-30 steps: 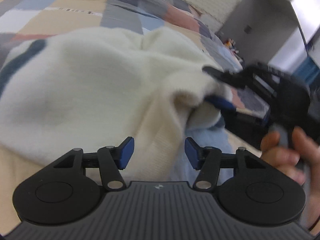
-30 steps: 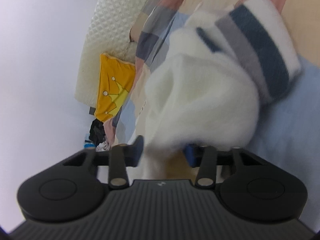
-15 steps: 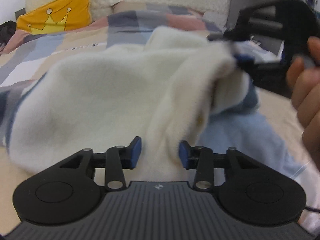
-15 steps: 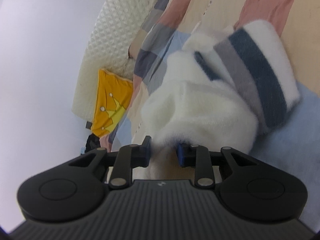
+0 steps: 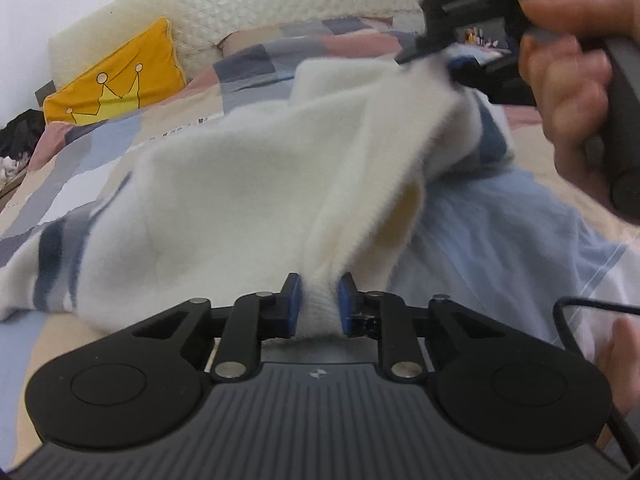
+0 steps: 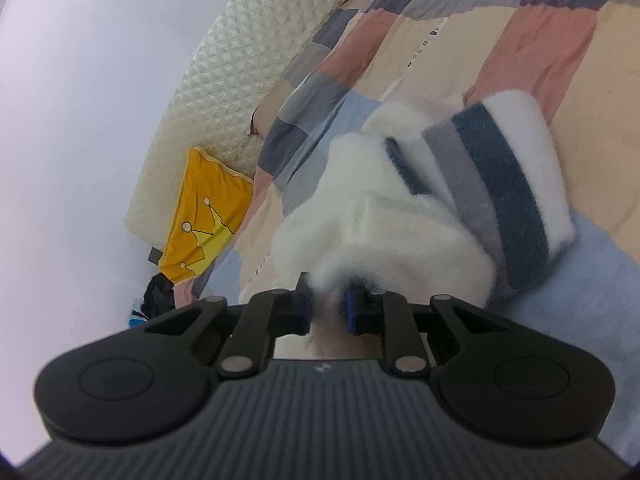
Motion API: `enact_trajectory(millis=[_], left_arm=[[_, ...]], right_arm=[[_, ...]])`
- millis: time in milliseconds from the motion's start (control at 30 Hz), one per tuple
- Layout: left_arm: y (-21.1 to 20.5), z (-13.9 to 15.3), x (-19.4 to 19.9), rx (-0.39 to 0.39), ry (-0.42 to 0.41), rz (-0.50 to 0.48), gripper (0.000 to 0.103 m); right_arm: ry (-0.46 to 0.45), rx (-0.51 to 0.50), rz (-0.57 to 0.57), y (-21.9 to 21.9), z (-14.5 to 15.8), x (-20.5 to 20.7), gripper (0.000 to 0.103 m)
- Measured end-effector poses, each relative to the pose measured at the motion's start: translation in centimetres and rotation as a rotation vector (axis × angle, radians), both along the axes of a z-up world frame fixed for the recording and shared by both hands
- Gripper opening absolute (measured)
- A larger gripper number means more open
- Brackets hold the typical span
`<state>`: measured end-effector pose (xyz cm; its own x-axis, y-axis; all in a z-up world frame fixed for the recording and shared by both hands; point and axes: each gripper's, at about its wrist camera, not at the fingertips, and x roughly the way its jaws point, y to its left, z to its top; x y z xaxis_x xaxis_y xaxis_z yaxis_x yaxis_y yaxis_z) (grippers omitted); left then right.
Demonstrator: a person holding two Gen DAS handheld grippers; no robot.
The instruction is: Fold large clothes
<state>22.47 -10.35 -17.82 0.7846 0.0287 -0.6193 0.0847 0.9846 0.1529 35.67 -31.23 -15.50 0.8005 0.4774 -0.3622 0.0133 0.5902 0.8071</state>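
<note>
A fluffy white sweater (image 5: 224, 200) with grey and dark blue stripes lies bunched on the bed. My left gripper (image 5: 318, 304) is shut on a pinched fold of its edge. My right gripper (image 6: 326, 306) is shut on another part of the sweater (image 6: 400, 236), whose striped cuff hangs to the right. In the left wrist view the right gripper (image 5: 444, 60) appears at the upper right, held by a hand and lifting the fabric.
The bed has a patchwork cover (image 5: 260, 64) in pink, grey, blue and beige. A yellow crown pillow (image 5: 116, 80) leans on the quilted cream headboard (image 5: 280, 0). A light blue cloth (image 5: 500, 240) lies under the sweater. A cable (image 5: 592, 308) runs at right.
My left gripper has closed onto the sweater fold; it was open a second ago. My right gripper has tightened on the fabric. Both have lifted the sweater upward.
</note>
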Motion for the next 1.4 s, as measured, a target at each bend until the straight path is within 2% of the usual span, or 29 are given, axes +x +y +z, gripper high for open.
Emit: enact_trajectory(millis=[100,200,300,367,433,533,600,633,667,733,800,833,867,1133,1300,1400], left_arm=[[2.3,2.1,0.0,-0.063,-0.031,0.017,0.019],[5.0,5.1,0.0,-0.093,-0.073,0.029,0.018],[8.1,7.8,0.1,-0.146,-0.084,0.036,0.018],[10.5,9.0,0.6,-0.202,-0.088,0.039,0.018],[12.3,9.5,0.8,-0.272,-0.079,0.049,0.018],[13.8,9.1,0.3,-0.338,-0.091,0.056,0.018],[14.5,8.1,-0.1,-0.420,-0.088,0.057,0.018],[14.7,7.7,-0.2,-0.438,-0.090,0.057,0.018],[14.3,7.3,-0.5,-0.421,-0.093,0.042,0.018],[14.1,6.7,-0.7,-0.410,-0.093,0.021,0.018],[13.9,6.5,-0.6,-0.424,-0.080,0.001,0.018],[13.9,6.5,-0.7,-0.425,-0.083,-0.003,0.018],[13.8,6.5,-0.9,-0.425,-0.086,0.000,0.018],[15.6,5.9,-1.1,-0.557,-0.061,0.045,0.018],[16.3,5.9,-1.1,-0.605,-0.045,0.055,0.018],[16.4,5.9,-1.2,-0.609,-0.047,0.062,0.018]], right_arm=[[-0.012,-0.045,0.005,0.3,0.4,-0.3,0.019],[-0.038,-0.089,0.039,0.7,1.0,-0.5,0.019],[-0.059,-0.081,0.096,1.3,1.3,-0.5,0.019],[-0.061,-0.065,0.122,1.8,1.4,-0.6,0.020],[-0.059,-0.089,0.141,2.7,1.7,-1.0,0.020],[-0.061,-0.154,0.148,4.0,2.3,-2.0,0.022],[-0.077,-0.227,0.149,4.5,2.5,-3.0,0.023],[-0.085,-0.261,0.145,4.7,2.4,-3.6,0.024],[-0.090,-0.294,0.146,4.9,2.4,-4.3,0.027],[-0.098,-0.351,0.155,5.2,2.2,-5.7,0.037],[-0.104,-0.407,0.167,5.7,2.3,-6.9,0.058],[-0.104,-0.424,0.178,6.0,2.4,-7.3,0.075],[-0.115,-0.448,0.191,6.6,2.5,-7.6,0.080],[-0.275,-0.722,0.214,10.3,4.2,-10.2,0.082],[-0.394,-0.837,0.252,12.0,5.0,-12.0,0.080],[-0.436,-0.921,0.284,13.7,5.1,-12.7,0.080]])
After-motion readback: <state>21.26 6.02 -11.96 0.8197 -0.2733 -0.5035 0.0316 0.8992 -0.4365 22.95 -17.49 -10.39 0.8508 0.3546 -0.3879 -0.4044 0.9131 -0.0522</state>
